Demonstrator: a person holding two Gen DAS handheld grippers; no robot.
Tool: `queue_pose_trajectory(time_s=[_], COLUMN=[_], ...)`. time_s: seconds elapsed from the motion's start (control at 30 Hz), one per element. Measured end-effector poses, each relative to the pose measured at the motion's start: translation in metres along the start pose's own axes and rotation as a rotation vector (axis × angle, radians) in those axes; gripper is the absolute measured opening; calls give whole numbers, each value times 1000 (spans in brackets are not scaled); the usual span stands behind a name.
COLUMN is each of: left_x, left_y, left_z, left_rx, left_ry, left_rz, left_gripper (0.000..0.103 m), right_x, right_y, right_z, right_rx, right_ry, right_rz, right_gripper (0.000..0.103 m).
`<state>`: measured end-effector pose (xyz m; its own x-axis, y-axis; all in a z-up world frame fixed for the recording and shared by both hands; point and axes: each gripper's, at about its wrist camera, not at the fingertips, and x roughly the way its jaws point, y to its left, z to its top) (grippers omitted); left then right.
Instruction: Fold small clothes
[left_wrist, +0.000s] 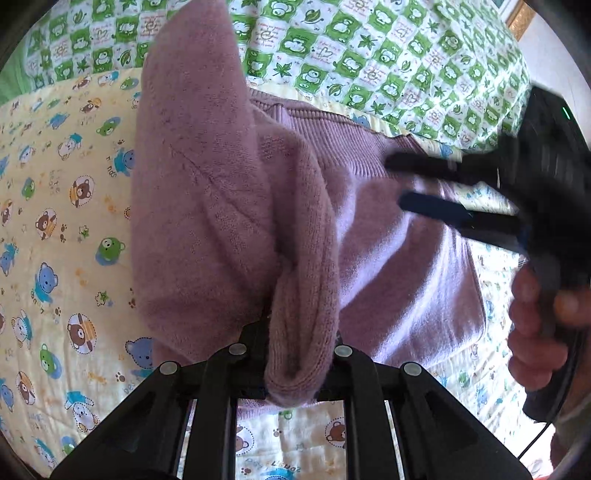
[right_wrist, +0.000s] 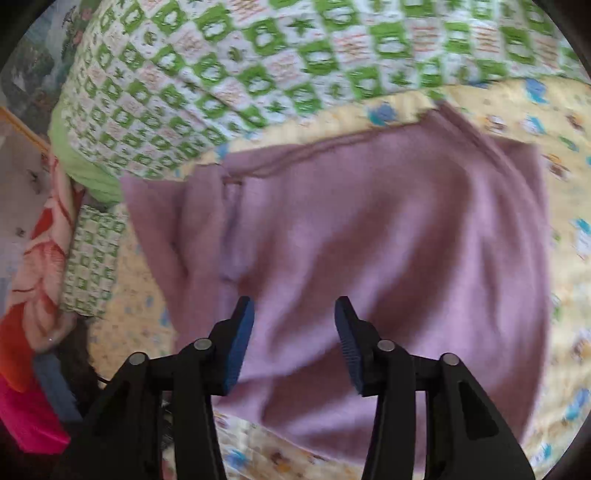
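Pinching a bunched fold of the sweater (left_wrist: 236, 206), the left claw (left_wrist: 291, 354) lifts that part above the rest, which lies flat on the bear quilt (left_wrist: 55, 229) covering the bed. The right claw (right_wrist: 293, 347) hangs spread over the sweater's flat body, holding nothing. The knit looks soft, light and limp, so it should drape and sag; edges and corners seem the best holds. Beyond the sweater lies a green checked blanket (right_wrist: 258, 74).

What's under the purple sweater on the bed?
The purple sweater lies on a yellow bear-print quilt, visible all around it. What the quilt looks like directly beneath is covered.
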<state>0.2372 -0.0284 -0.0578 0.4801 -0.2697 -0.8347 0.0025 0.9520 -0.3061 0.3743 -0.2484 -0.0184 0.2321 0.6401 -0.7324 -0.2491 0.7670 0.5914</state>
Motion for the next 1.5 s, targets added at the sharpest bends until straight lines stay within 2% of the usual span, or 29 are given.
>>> queue_pose_trajectory(time_s=[0.03, 0.1, 0.27, 0.33, 0.43, 0.47, 0.5, 0.53, 0.6, 0.7, 0.87, 1.1, 1.27, 1.37, 1.5], left_x=[2, 2, -3, -4, -4, -5, -6, -8, -13, -20, -29, -24, 4, 23, 33], left_y=[1, 4, 16, 18, 18, 18, 17, 17, 13, 9, -19, -89, -127, -137, -143], left_z=[1, 2, -5, -5, -5, -5, -4, -5, -4, -2, 5, 9, 4, 4, 9], left_rx=[-6, -21, -45, -52, -48, -47, -43, -42, -47, -41, 9, 157, 228, 249, 257], left_ry=[2, 4, 4, 4, 2, -1, -4, -6, -9, -12, -13, 10, 57, 88, 101], left_rz=[-2, -8, -13, -11, -3, 1, 5, 4, -10, -41, -125, -241, -267, -263, -256], left_gripper=[13, 13, 13, 13, 13, 13, 13, 13, 13, 13, 13, 13, 13, 12, 12], right_x=[7, 21, 71, 90, 111, 116, 119, 124, 127, 114, 68, -8, -49, -56, -57], right_y=[7, 16, 54, 69, 87, 91, 93, 95, 94, 88, 64, 3, -59, -92, -114], right_z=[9, 19, 40, 47, 58, 61, 64, 68, 71, 72, 71, 68, 54, 45, 41], right_rx=[5, 6, -51, -84, -126, -135, -143, -144, -135, -129, -103, -39, 47, 107, 144], right_ry=[10, 36, 137, 170, 190, 189, 191, 203, 212, 174, 83, -42, -105, -125, -134], right_rz=[59, 149, 272, 292, 269, 256, 246, 234, 207, 218, 222, 153, 95, 86, 92], right_gripper=[65, 73, 75, 75, 75, 72, 55, 35, 17, 16, 15, 15, 15, 15, 15])
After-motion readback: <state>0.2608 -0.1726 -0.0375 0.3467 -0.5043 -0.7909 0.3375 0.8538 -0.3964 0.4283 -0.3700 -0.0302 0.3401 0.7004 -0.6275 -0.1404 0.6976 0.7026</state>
